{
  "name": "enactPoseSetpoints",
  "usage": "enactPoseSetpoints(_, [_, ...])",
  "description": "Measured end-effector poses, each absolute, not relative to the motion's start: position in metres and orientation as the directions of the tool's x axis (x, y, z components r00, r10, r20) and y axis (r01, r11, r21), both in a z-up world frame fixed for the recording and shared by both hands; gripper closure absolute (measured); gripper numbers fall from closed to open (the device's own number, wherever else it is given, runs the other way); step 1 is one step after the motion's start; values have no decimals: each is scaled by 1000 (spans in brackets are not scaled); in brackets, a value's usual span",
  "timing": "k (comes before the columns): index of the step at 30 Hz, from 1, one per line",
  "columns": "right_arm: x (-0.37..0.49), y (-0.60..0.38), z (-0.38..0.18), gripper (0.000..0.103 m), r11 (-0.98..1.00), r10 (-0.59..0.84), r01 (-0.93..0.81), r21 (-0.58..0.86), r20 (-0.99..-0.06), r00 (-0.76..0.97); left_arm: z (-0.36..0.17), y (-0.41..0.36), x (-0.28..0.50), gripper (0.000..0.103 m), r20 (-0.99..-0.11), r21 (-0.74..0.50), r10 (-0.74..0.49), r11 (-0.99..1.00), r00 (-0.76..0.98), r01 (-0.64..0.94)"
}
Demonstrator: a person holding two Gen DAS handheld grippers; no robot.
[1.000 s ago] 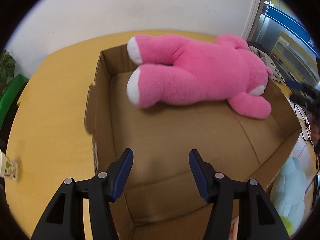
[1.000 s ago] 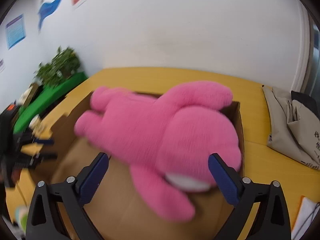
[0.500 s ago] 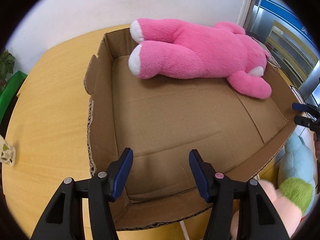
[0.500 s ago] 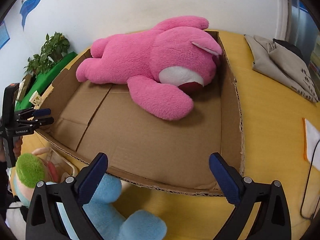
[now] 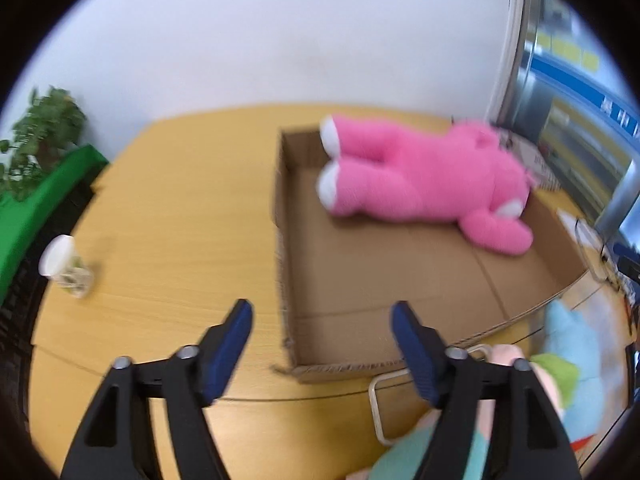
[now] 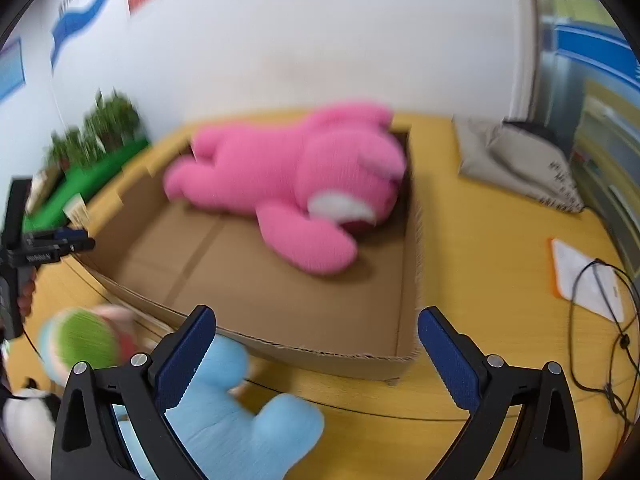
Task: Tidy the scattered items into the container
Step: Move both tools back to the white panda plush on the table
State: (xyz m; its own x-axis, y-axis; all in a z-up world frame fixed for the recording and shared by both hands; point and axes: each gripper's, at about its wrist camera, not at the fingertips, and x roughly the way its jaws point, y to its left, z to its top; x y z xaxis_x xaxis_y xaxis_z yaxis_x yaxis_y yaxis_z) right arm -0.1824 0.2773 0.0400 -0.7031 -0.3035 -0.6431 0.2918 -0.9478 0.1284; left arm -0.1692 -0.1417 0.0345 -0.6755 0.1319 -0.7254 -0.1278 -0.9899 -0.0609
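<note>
A big pink plush bear (image 5: 424,192) (image 6: 292,188) lies along the far side of a shallow cardboard box (image 5: 396,312) (image 6: 280,296) on the yellow table. My left gripper (image 5: 322,316) hangs over the box's near left corner, its jaws opening with nothing between them. My right gripper (image 6: 316,328) stands wide open above the box's near rim, empty. A light blue plush toy (image 6: 224,420) (image 5: 568,336) lies on the table just outside the box, under the right gripper's left finger. Beside it is a toy with a green fuzzy part (image 6: 80,340) (image 5: 556,368).
A small white-lidded jar (image 5: 66,266) stands on the table at left. A green planter with plants (image 5: 44,196) lines the left edge. A beige bag (image 6: 516,164), a white pad with an orange edge (image 6: 584,276) and black cables (image 6: 608,320) lie at right.
Both grippers have drawn back from the box, so more table and the toys outside it show. The left gripper's jaws have spread wider. The pink bear stays in the box.
</note>
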Motion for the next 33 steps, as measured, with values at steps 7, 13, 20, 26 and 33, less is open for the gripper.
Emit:
enactPoseSetpoints(7, [-122,299,65,0,-920,-384,260,295,-538,-750,90,-170,-86,25,-626,-58,119,-993,-771,-106])
enactPoseSetpoints(13, [-64,282,58,0,-899,-435,317,303,-519,-736,111,-185,-21,25,-595,-64,114,-993,-796,-94])
enactPoseSetpoints(20, [-4,260,55,0,-870,-492,404,282,-490,-720,133,-187,45,25,-547,-69,142,-990,-825,-124])
enactPoseSetpoints(26, [29,237,40,0,-842,-538,453,292,-512,-670,96,-180,77,25,-627,-87,182,-983,-757,-165])
enactPoseSetpoints(33, [56,202,20,0,-804,-586,512,301,-541,-603,31,-169,91,25,-678,-265,326,-944,-659,-194])
